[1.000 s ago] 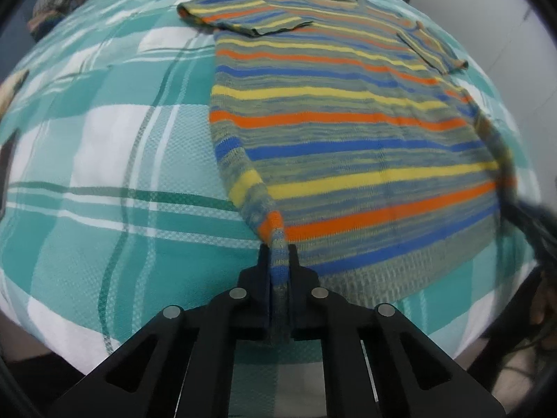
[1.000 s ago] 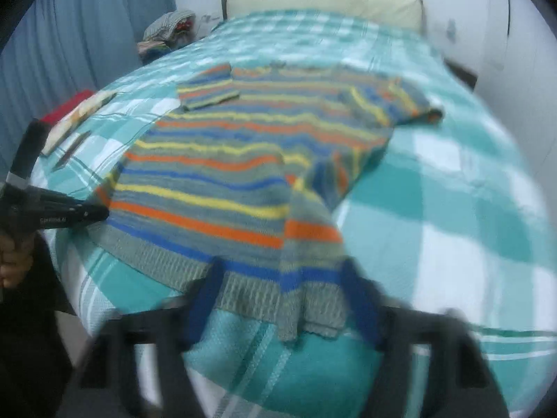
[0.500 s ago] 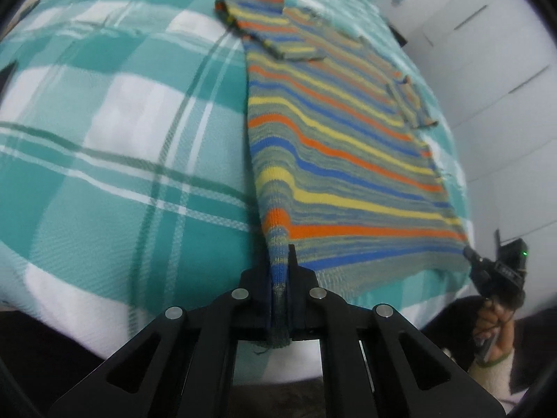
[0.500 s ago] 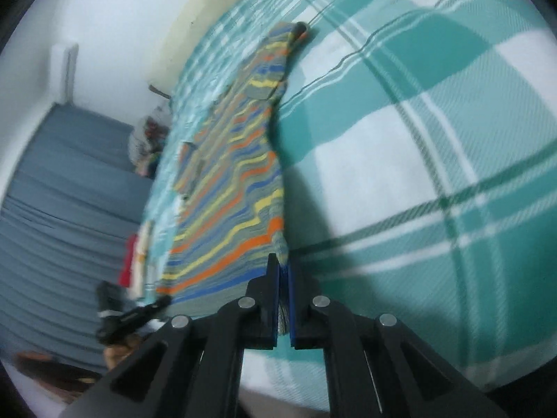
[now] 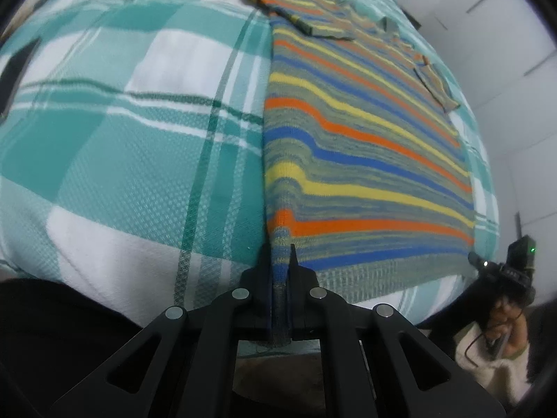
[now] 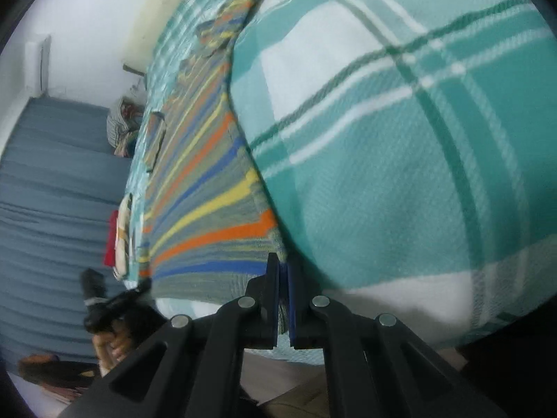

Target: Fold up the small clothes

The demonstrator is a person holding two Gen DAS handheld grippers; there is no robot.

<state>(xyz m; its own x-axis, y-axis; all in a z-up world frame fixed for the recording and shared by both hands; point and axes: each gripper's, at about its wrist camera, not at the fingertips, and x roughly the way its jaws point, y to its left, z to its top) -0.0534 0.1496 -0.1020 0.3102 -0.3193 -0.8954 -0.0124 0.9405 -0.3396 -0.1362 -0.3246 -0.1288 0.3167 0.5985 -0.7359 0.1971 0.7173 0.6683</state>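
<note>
While pinched: sweater (image 5: 365, 160) hem corners.

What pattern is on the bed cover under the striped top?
A teal and white plaid on the bed cover, seen best in the left wrist view.

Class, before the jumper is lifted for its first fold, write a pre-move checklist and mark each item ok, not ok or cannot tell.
1. Left tongs shut on the hem corner of the jumper: ok.
2. Right tongs shut on the other hem corner: ok.
3. Jumper body flat on the bedspread: ok.
4. Both sleeves spread out: cannot tell.
5. Nothing lying on the jumper: ok.
</note>
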